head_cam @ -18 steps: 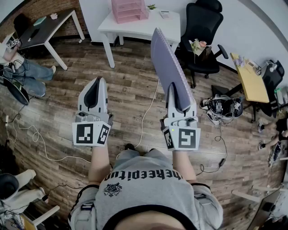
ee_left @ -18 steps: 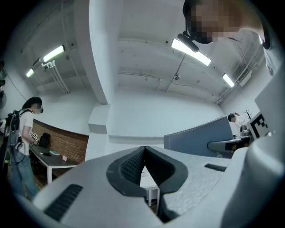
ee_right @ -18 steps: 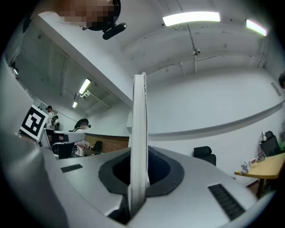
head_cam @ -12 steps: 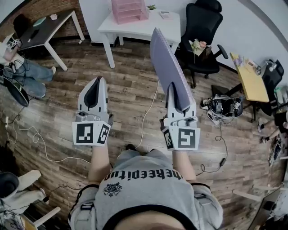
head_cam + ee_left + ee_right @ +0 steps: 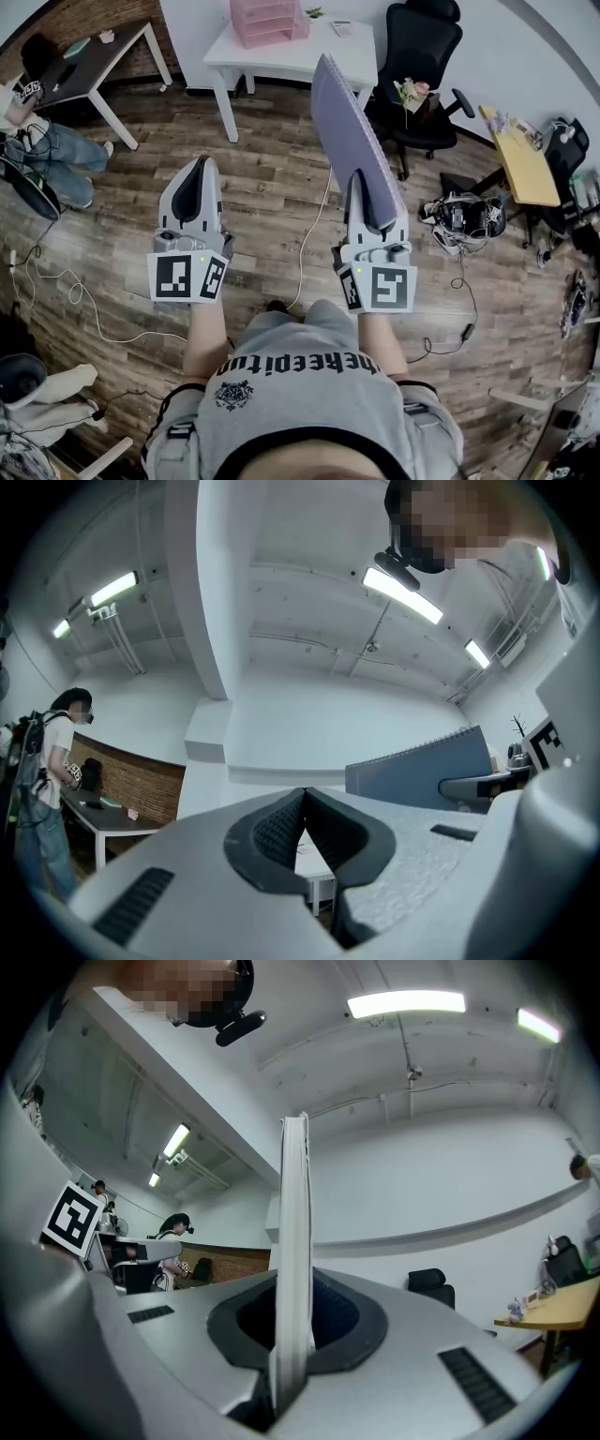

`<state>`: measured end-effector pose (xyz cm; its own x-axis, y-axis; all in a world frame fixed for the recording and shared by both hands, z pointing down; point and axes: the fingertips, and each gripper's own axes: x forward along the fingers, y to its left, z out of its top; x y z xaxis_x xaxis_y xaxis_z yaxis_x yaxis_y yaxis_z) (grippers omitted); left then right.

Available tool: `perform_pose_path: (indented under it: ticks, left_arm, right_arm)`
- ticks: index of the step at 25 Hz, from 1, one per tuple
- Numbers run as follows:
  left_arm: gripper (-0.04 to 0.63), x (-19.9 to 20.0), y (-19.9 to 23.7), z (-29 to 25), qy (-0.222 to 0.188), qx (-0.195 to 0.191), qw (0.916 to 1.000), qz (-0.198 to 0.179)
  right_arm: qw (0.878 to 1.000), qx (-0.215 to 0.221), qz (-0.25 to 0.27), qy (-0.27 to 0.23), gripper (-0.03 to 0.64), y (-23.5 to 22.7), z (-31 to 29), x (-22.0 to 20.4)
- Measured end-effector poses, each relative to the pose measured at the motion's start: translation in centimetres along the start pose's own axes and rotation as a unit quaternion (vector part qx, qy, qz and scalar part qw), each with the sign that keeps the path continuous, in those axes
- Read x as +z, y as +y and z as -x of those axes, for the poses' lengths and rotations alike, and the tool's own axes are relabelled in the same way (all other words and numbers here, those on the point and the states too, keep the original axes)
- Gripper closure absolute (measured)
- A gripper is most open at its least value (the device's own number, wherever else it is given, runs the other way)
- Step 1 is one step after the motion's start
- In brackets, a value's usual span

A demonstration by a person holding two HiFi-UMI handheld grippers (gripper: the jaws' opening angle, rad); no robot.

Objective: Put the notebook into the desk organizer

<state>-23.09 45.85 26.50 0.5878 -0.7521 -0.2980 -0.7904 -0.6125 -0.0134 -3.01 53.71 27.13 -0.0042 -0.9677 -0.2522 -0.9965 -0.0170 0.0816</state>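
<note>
A grey-purple spiral notebook stands on edge in the air, slanting away from me toward the white table. My right gripper is shut on its near edge. In the right gripper view the notebook shows edge-on between the dark pads. The pink desk organizer sits on that table's far left, well beyond the notebook's tip. My left gripper hovers to the left at the same height, shut with nothing in it. Its tips meet. The notebook's cover also shows in the left gripper view.
A black office chair stands right of the table. A dark desk and a seated person's legs are at the far left. Cables run over the wooden floor. A yellow table and a bag lie to the right.
The room has slid slightly in the head view. Both grippers and the notebook keep the same pose.
</note>
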Motion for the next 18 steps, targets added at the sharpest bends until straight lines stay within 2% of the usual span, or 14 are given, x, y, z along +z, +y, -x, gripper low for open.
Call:
perform_pose_path:
  ticks: [8,14,18]
  left_arm:
    - [0.592,-0.8,0.8,-1.6,-0.004,-0.016,0.9998,0.009]
    - [0.591,-1.9,2.5,-4.2,-0.008,0.007,0.9998,0.016]
    - [0.591,-2.6,4.0,-7.3,-0.011,0.023,0.9996,0.009]
  right_arm:
    - [1.000,-0.001,0.000,-0.003,0.584,0.3,-1.4,-0.4]
    - [1.000,-0.005,0.001,-0.001,0.584,-1.5,-4.5,-1.7]
    - [1.000,-0.005,0.001,-0.003,0.584,-3.2,-8.0,-2.9]
